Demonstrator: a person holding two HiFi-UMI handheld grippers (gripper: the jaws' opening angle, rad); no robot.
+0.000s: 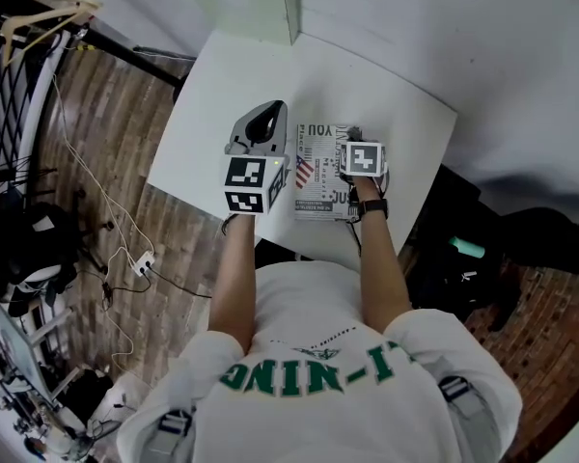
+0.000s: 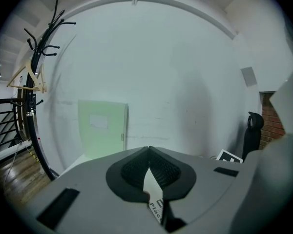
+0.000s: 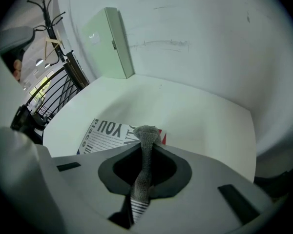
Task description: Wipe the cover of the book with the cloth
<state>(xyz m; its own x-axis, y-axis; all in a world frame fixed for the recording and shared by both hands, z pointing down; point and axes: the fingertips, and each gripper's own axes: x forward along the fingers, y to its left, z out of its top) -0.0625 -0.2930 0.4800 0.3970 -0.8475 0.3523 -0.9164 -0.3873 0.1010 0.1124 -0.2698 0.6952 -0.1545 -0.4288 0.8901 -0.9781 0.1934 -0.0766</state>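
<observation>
- While the book [image 1: 318, 167] lies flat on the white tabletop [image 1: 405, 114], close to the edge nearest the person, its black-and-white printed cover faces up, with the word "YOU" at the far end.
- The grey knit cloth [image 3: 145, 135] rests bunched on the cover towards the book's right side, beside a red patch of the print.
- The right claw [image 3: 147, 147] is clamped on that cloth, which runs as a narrow band between its two dark pads. A striped part shows at the lower end.
- The left claw [image 2: 149, 151] sits just left of the book with its tips pressed together. A white sliver with print shows through the slit behind the tips, and I cannot tell whether it is pinched.
- A pale green box [image 1: 241, 3] stands at the far edge of the tabletop against the white wall.
- Left of the tabletop, a white cable [image 1: 96, 201] trails over the plank floor [image 1: 87, 133].
- A black coat stand [image 2: 39, 57] with a wooden hanger rises by the wall.
</observation>
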